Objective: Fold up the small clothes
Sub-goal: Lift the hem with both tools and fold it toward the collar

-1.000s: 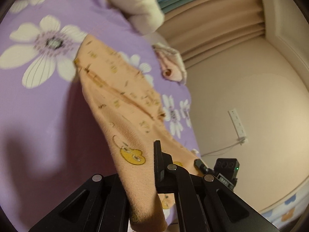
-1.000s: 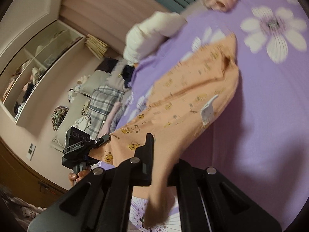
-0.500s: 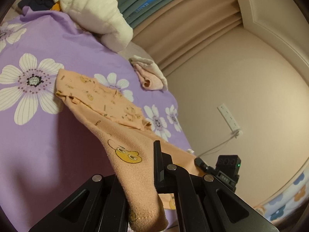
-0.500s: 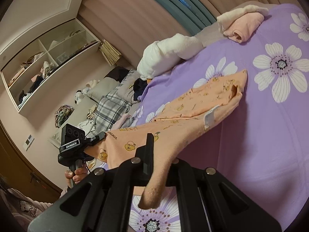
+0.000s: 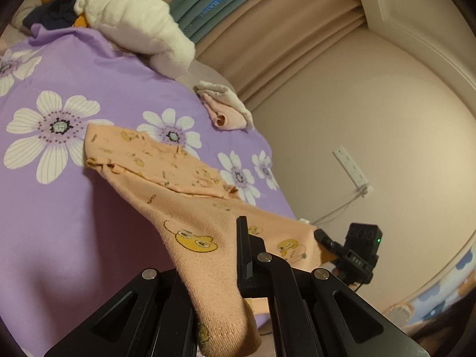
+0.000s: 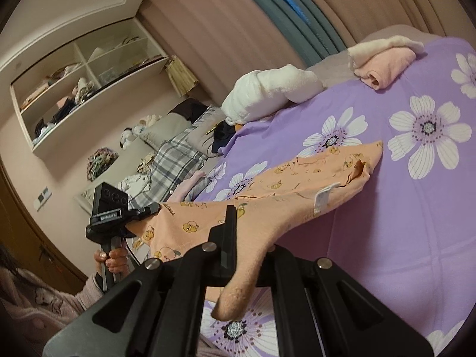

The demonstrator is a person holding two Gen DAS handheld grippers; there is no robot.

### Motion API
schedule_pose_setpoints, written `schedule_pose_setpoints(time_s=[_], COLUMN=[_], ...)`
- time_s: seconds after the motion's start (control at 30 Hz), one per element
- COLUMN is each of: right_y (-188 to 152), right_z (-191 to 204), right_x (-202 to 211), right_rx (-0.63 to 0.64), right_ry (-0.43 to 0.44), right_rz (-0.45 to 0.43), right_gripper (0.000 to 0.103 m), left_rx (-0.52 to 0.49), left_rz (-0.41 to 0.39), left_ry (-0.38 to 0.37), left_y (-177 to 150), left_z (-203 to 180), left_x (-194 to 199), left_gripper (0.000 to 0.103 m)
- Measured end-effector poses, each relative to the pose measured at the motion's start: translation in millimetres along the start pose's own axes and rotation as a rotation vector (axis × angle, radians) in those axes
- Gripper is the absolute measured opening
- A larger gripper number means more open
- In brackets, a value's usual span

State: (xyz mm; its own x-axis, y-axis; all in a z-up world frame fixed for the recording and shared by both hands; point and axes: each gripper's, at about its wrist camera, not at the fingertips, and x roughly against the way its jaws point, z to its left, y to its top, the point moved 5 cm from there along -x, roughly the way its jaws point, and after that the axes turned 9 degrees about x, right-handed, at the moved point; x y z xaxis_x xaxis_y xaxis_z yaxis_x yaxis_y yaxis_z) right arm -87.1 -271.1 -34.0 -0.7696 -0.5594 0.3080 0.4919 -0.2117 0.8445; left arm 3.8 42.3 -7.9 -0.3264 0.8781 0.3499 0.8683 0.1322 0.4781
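Note:
A small orange garment point(image 5: 166, 163) with yellow cartoon prints hangs stretched between both grippers; its far end rests on the purple flowered bedsheet point(image 5: 59, 208). My left gripper point(image 5: 220, 270) is shut on one near corner of the cloth. My right gripper point(image 6: 247, 253) is shut on the other near corner; the garment point(image 6: 297, 190) shows a white label there. The right gripper also shows in the left wrist view point(image 5: 324, 238), and the left gripper in the right wrist view point(image 6: 151, 208), each pinching the cloth's edge.
A folded pink and cream garment point(image 5: 226, 110) lies at the bed's far edge. A white plush bundle point(image 5: 139, 26) and dark clothes point(image 5: 56, 15) lie at the head end. Curtains point(image 5: 267, 29) and a wall with a socket point(image 5: 351, 169) stand beyond. Pillows and plaid bedding point(image 6: 175, 160) lie left.
Both grippers have lifted and pulled back with the garment, and it now hangs stretched higher above the sheet, with only its far end resting on the bed.

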Motion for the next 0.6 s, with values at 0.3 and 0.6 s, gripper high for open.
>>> schedule_pose_setpoints(time_s=[0.3, 0.6], right_y=[0.8, -9.5], right_z=[25.1, 15.6], right_x=[20.7, 17.8], right_rx=[0.095, 0.052], right_ry=[0.024, 0.001], right_rz=[0.009, 0.038], right_gripper=[0.003, 0.004], left_rx=[-0.038, 0.027], left_rz=[0.022, 0.037], left_ry=[-0.002, 0.035], left_y=[-19.1, -16.8], left_z=[-19.3, -3.3], left_x=[17.1, 8.5], left_gripper=[0.0, 0.0])
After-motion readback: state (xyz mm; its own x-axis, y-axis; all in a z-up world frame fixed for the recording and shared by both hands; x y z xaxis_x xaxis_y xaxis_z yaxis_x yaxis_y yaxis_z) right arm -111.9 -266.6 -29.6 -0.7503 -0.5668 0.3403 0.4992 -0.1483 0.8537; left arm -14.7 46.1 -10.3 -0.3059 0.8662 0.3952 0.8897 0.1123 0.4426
